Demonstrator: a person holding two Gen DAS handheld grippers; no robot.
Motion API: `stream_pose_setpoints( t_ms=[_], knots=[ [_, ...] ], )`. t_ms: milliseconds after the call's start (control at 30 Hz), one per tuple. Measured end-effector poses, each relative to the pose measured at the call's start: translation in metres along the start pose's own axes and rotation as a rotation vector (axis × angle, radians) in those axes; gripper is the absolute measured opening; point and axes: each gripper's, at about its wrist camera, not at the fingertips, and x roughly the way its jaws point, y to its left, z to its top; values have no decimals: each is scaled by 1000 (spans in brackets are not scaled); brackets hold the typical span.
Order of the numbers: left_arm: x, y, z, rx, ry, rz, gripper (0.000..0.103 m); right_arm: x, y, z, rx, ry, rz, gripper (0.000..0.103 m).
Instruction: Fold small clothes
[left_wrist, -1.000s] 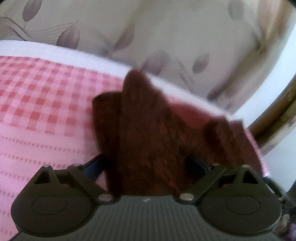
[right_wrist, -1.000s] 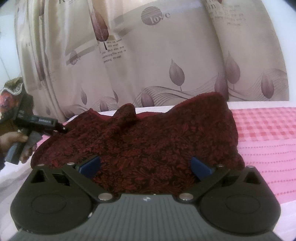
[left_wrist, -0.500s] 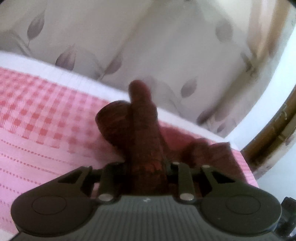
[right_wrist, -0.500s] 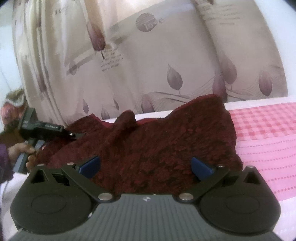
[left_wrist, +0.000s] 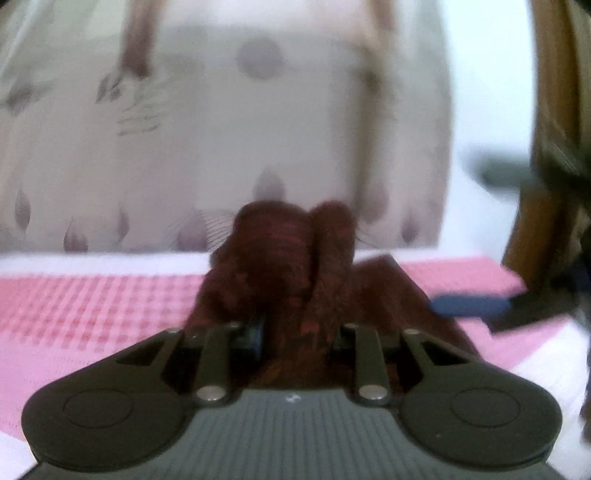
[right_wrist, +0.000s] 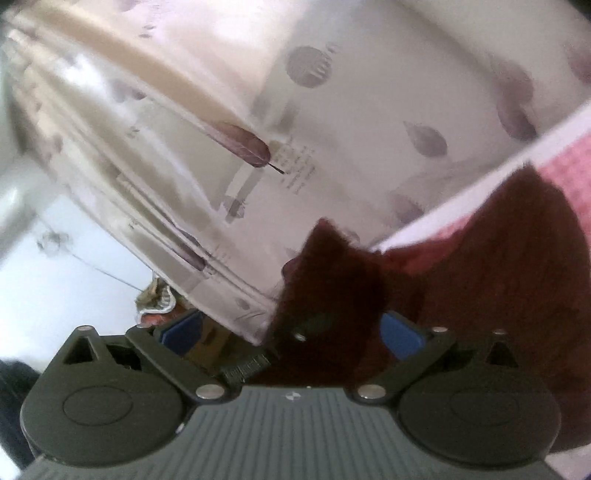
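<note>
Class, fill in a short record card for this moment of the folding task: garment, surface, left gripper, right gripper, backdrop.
garment: dark red patterned garment, bunched, partly lifted
surface: pink checked bedcover under the garment
left gripper: left gripper, jaws closed on a fold of the garment
right gripper: right gripper, jaws wide apart, blue pads clear of the cloth; view tilted
backdrop: pale curtain with leaf print
sharpness: both views blurred

One dark red garment (left_wrist: 295, 266); two grippers: left (left_wrist: 297, 334), right (right_wrist: 291, 334); one pink checked bedcover (left_wrist: 92, 306); one leaf-print curtain (left_wrist: 221, 129).
</note>
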Motion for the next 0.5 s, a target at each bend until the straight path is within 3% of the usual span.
stream_pose_setpoints(
  t_ms=[67,133,367,467,500],
  knots=[
    [3,-21,-9,68,-17,11,27,5,-6,8,44,40,-19,100],
    [5,-40,-18,143,-28,37,28,9,-10,13,71,83,-93,96],
    [20,-80,-39,319,-49,83,31,43,-18,21,9,199,-276,90],
    [19,-76,-37,293,-54,52,40,59,-19,22,-50,232,-325,62],
    [15,-72,-35,274,-50,33,41,61,-20,22,-84,240,-347,39]
  ],
)
